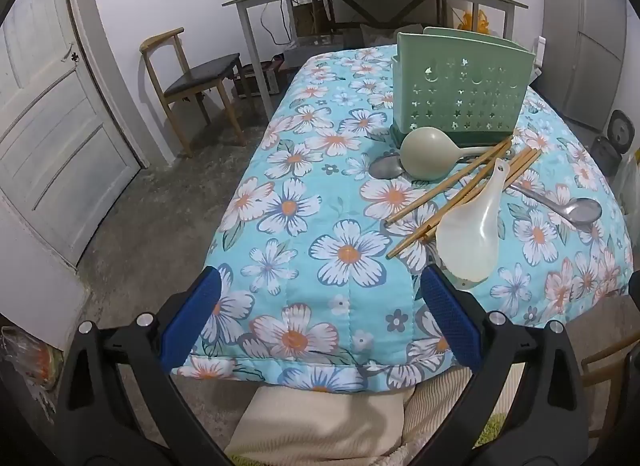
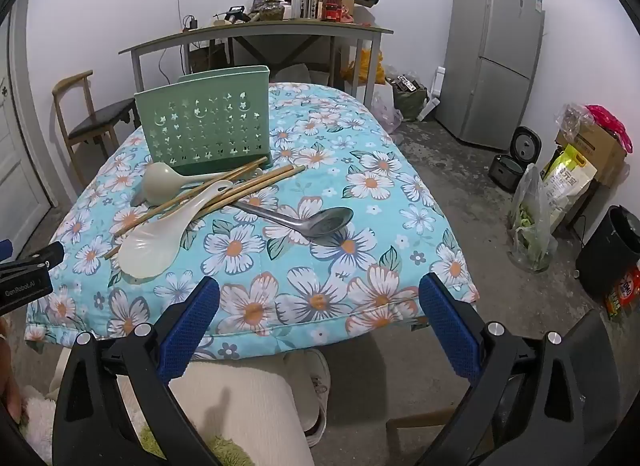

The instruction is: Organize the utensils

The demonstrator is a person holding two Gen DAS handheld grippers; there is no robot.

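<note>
Green plastic, pierced with stars, makes up the holder (image 1: 460, 93), which stands upright at the far side of the floral cloth (image 1: 320, 201). Every utensil lies loose just in front of it: a beige ladle (image 1: 424, 153) nearest its base, bamboo chopsticks (image 1: 460, 189) fanned across the ladle's handle, a white rice spoon (image 1: 472, 234) lying over the chopsticks, and a steel spoon (image 2: 316, 219) out to the right of the holder. Nothing is in the holder yet, as far as can be seen.

Both claws are released, jaws spread wide and empty: the left gripper (image 1: 320, 318) and right gripper (image 2: 320, 318) hover at the near edge of the cloth, well short of the pile. A sound start, I judge, is the rice spoon on top, or the steel spoon lying clear, so the chopsticks are not dragged.

Only the left view shows a second steel spoon (image 1: 386, 167) tucked behind the ladle bowl. Only the right view shows the fridge (image 2: 496, 53).
</note>
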